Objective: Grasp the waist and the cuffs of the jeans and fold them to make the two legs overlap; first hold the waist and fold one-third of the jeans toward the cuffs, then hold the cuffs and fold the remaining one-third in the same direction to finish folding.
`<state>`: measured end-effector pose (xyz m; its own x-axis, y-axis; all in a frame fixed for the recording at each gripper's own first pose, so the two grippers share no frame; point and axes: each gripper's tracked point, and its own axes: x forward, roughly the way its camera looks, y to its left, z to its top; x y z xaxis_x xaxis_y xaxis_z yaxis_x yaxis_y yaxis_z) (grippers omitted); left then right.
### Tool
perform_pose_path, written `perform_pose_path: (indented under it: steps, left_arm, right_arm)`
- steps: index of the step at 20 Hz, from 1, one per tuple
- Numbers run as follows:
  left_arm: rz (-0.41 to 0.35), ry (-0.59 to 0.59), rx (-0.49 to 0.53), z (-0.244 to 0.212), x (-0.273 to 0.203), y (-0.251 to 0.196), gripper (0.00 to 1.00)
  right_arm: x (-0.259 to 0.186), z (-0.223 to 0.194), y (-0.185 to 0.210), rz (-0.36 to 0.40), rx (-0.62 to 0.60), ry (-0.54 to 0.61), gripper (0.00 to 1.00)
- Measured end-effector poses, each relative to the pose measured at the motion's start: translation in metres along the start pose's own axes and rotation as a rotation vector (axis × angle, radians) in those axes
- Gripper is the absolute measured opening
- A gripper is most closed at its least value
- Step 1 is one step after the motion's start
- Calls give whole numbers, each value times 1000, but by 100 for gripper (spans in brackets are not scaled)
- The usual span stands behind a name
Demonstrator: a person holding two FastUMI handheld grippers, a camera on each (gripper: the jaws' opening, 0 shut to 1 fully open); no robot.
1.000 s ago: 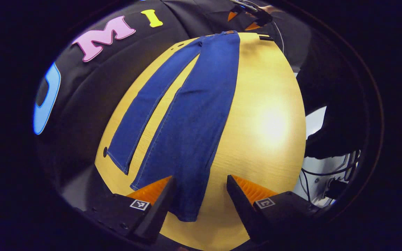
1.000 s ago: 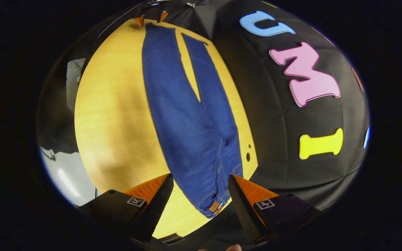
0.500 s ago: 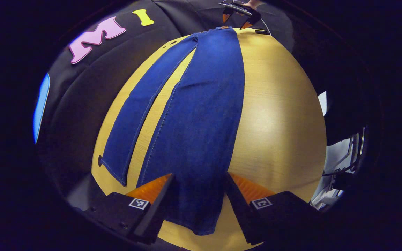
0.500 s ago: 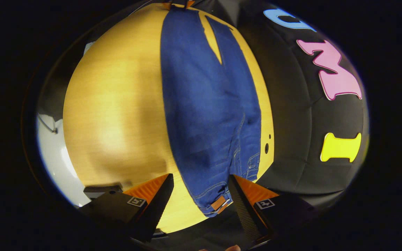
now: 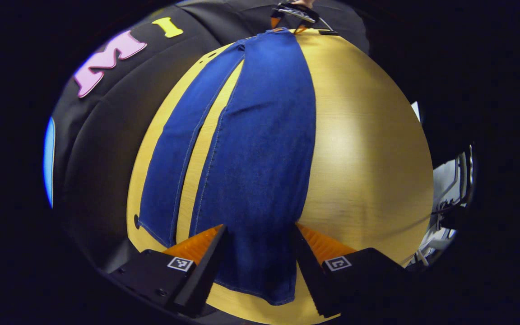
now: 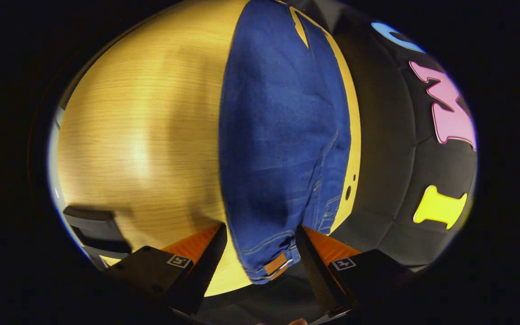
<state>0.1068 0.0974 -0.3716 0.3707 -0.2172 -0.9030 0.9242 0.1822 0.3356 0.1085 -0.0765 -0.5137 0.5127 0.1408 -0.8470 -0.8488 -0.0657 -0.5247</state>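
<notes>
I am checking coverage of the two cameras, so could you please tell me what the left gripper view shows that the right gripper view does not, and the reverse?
Left gripper view alone: both cuffs, the nearer cuff lying between the open fingers of the left gripper, and the right gripper far off at the waist end.

Right gripper view alone: the waist with its tan patch, between the open fingers of the right gripper, and a dark block on the table.

Both: the blue jeans lying flat on the wooden table, legs still apart.

jeans [image 5: 260, 149] 1 | tools 2 | table [image 5: 364, 149] 1
</notes>
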Motion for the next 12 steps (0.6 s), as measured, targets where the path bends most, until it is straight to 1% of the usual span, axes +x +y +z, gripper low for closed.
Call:
perform_pose_path:
  steps: [1, 2, 3, 4, 5, 6, 7, 8, 9, 10, 11, 12]
  left_arm:
    - [-21, 3, 14, -1, -1, 0, 87]
    - [-41, 5, 18, -2, -1, -1, 83]
    - [-60, 11, 13, -2, -1, -3, 82]
    - [-69, 12, -2, -1, 1, -4, 71]
    - [-87, 18, -28, -4, 2, -8, 67]
    - [-100, 27, -58, -5, 1, -11, 57]
    - [-115, 34, -82, -4, 1, -15, 47]
    - [-124, 41, -96, -5, 1, -17, 37]
    - [-124, 49, -100, -4, 4, -18, 35]
    - [-112, 55, -92, -5, 3, -14, 25]
    - [-107, 60, -79, -6, 3, -13, 16]
    - [-104, 69, -77, -7, 2, -13, 9]
  right_arm:
    - [6, -1, -2, 3, -7, 2, 93]
    - [10, -2, -4, 7, -4, 0, 90]
    - [12, -2, -1, 20, 3, -1, 87]
    - [13, -2, 6, 48, 13, 0, 83]
    - [13, -2, 11, 62, 20, -2, 66]
    - [12, -2, 14, 67, 23, -1, 57]
    - [13, -3, 17, 70, 29, 4, 42]
    - [12, -2, 20, 75, 44, 10, 39]
    - [13, -2, 22, 77, 66, 21, 31]
    - [12, -2, 24, 84, 94, 26, 29]
    - [11, -3, 24, 82, 126, 42, 18]
    - [11, -3, 23, 83, 158, 52, 10]
